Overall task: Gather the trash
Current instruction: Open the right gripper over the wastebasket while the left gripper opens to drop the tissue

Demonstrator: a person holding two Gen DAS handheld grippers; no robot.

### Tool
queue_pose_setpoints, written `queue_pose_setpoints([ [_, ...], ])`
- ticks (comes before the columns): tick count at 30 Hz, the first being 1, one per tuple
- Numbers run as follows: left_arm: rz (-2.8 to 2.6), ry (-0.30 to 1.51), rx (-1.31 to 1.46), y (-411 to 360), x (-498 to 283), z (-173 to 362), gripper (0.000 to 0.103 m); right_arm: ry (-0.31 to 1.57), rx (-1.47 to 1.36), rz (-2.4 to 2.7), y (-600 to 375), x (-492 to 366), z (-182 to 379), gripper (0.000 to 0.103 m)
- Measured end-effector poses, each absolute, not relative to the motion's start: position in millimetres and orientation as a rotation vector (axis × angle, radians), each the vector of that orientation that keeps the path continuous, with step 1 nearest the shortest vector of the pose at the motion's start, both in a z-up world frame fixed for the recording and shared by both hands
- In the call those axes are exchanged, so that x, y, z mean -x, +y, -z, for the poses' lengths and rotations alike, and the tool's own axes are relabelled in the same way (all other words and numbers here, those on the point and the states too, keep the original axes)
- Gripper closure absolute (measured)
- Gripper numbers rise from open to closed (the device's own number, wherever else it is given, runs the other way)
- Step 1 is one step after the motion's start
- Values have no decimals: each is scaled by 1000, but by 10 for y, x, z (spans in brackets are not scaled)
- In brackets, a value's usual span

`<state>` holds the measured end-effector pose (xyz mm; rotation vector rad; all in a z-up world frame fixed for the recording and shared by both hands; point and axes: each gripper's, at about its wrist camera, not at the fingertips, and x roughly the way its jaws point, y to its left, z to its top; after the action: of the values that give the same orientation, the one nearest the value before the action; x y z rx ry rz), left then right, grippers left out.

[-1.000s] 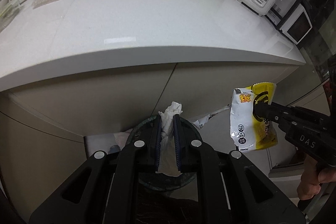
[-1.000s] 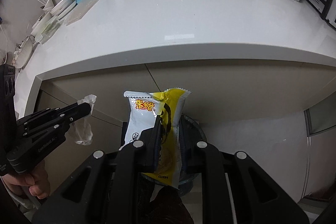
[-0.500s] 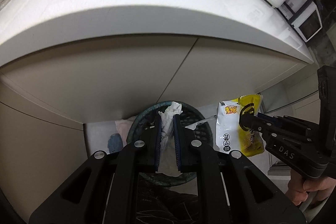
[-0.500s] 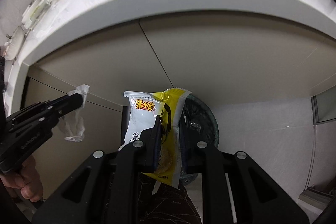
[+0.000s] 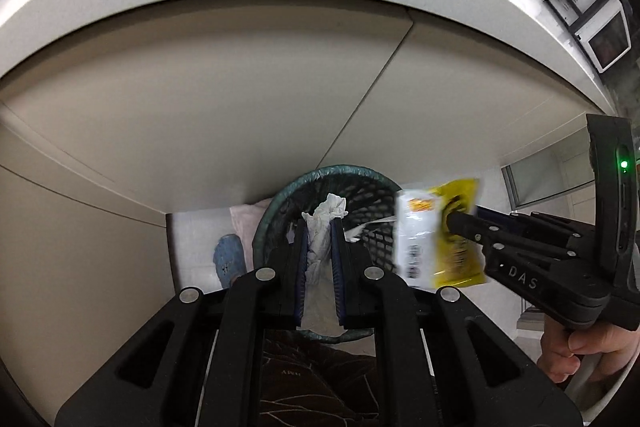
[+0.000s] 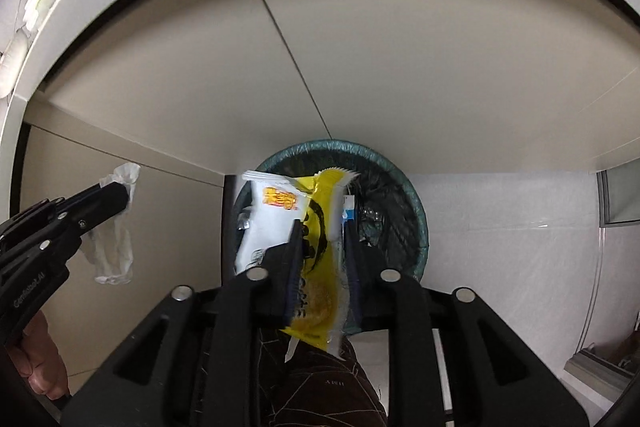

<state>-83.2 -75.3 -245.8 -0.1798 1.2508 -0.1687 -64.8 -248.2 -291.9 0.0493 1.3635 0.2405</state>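
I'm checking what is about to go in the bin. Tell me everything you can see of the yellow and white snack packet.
The snack packet is a flat, glossy plastic pouch, white on one half and yellow on the other, with orange and black print and crimped ends. It looks crumpled and mostly empty. It hangs roughly upright between the opening jaws of the right hand-held gripper, over the mouth of the dark mesh bin with its green liner. Nothing else touches it.

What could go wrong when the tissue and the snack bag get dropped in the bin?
1. The right gripper is opening, with the snack wrapper between its jaws. The light bag could flutter and miss the trash bin.
2. The left gripper is shut on the crumpled tissue. In the right wrist view it sits left of the bin, so it might land on the floor.
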Motion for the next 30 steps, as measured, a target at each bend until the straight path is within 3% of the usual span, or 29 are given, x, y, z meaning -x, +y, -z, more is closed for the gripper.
queue_pose_setpoints([
  [6,169,1260,184,-754,842,2498,93,1348,-60,-245,-2459,668,2900,58],
  [12,181,1277,174,-831,844,2585,93,1273,-85,-197,-2614,722,2755,20],
  [15,196,1287,165,-928,820,2634,93,1238,-117,-192,-2741,765,2688,8],
  [30,281,1316,137,-1371,769,2877,93,1231,-119,-119,-3185,870,2533,8],
])
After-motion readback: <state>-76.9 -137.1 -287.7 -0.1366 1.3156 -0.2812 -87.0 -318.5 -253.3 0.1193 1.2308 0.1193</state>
